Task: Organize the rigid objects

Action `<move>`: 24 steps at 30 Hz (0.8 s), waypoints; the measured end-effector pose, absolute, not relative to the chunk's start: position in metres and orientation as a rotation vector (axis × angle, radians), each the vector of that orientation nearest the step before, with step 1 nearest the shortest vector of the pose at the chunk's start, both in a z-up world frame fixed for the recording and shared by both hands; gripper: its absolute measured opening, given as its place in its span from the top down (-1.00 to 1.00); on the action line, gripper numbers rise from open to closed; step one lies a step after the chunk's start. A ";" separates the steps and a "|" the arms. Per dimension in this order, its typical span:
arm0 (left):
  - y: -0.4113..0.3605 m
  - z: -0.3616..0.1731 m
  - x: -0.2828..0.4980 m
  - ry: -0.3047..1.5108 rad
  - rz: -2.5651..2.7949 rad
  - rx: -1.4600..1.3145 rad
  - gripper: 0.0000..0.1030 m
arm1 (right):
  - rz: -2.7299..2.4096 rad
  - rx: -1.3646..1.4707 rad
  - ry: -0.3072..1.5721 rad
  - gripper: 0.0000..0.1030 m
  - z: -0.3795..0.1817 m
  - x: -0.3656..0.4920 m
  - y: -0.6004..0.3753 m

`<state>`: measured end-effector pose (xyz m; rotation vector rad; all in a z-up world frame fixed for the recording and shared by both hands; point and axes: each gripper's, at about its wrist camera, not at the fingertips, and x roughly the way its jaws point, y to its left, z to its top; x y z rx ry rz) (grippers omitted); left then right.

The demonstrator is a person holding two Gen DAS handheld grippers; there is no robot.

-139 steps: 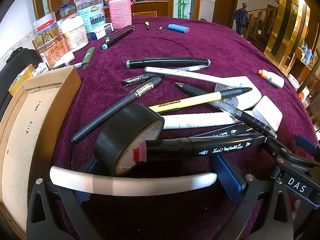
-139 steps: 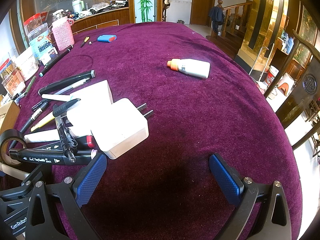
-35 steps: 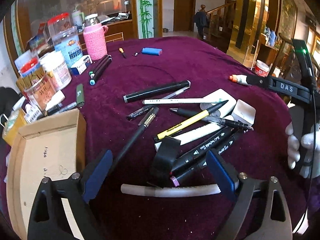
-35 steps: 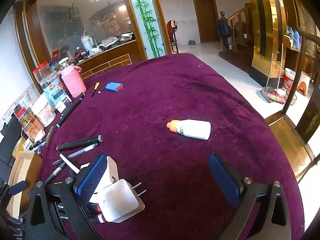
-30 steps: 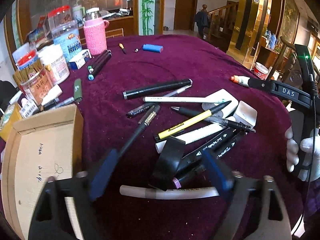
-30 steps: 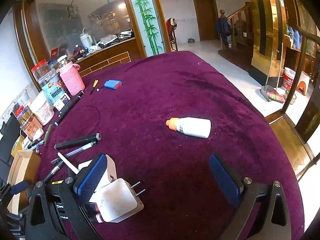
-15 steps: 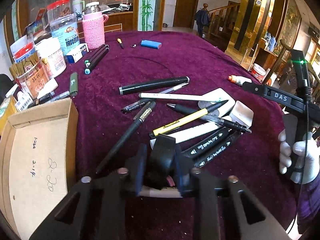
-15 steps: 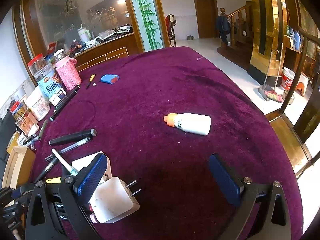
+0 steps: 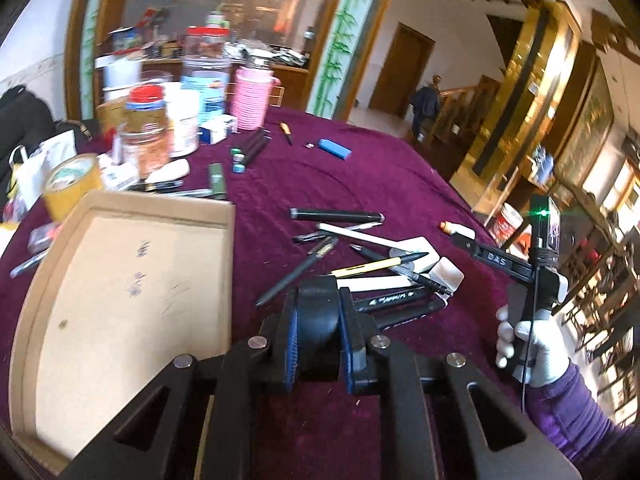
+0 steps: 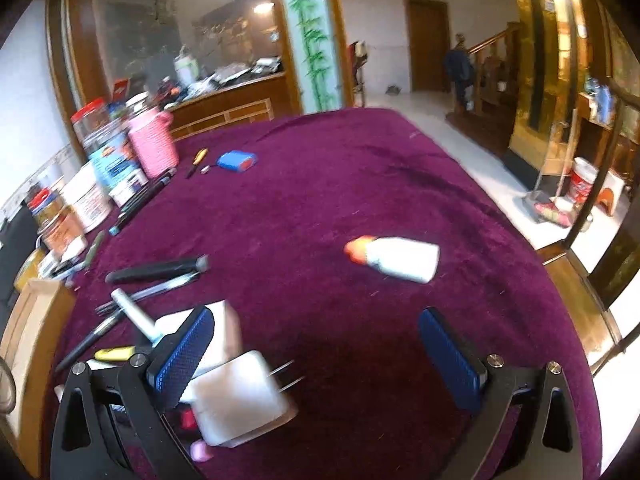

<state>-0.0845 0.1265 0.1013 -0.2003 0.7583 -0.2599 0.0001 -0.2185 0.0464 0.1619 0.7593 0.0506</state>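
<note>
My left gripper (image 9: pixel 318 300) holds a black tape roll (image 9: pixel 320 320) on edge between its blue pads. Its jaws are still closing on the roll, which hangs above the purple cloth just right of an open cardboard box (image 9: pixel 132 300). Beyond it lies a pile of pens and markers (image 9: pixel 360 248) on the cloth. My right gripper (image 10: pixel 316 344) stands open over bare cloth. A white plug charger (image 10: pixel 240 400) lies by its left finger and a white bottle with an orange cap (image 10: pixel 396 258) lies ahead. A gloved hand (image 9: pixel 532 344) holds that right gripper.
Jars and a pink-sleeved bottle (image 9: pixel 250 96) crowd the far left of the table. A blue lighter (image 9: pixel 335 149) and dark markers (image 9: pixel 248 150) lie beyond the pile. The table edge drops off at the right, with floor and stairs past it.
The left gripper shut on the black tape roll, lifted it off the pen pile and swung left toward the cardboard box. The right gripper has hardly moved.
</note>
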 end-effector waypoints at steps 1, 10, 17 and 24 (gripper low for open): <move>0.131 0.103 -0.087 0.758 -0.254 -0.204 0.68 | 0.099 0.181 0.773 -0.98 0.049 -0.004 -0.213; 0.152 0.100 -0.111 0.726 -0.215 -0.217 0.68 | 0.692 0.012 1.006 -0.98 0.043 -0.048 -0.081; 0.173 0.095 -0.121 0.716 -0.215 -0.248 0.67 | 0.660 -0.139 1.095 -0.84 0.015 -0.050 -0.040; 0.193 0.088 -0.124 0.713 -0.216 -0.309 0.67 | 0.613 -0.324 1.092 -0.63 0.013 -0.054 0.003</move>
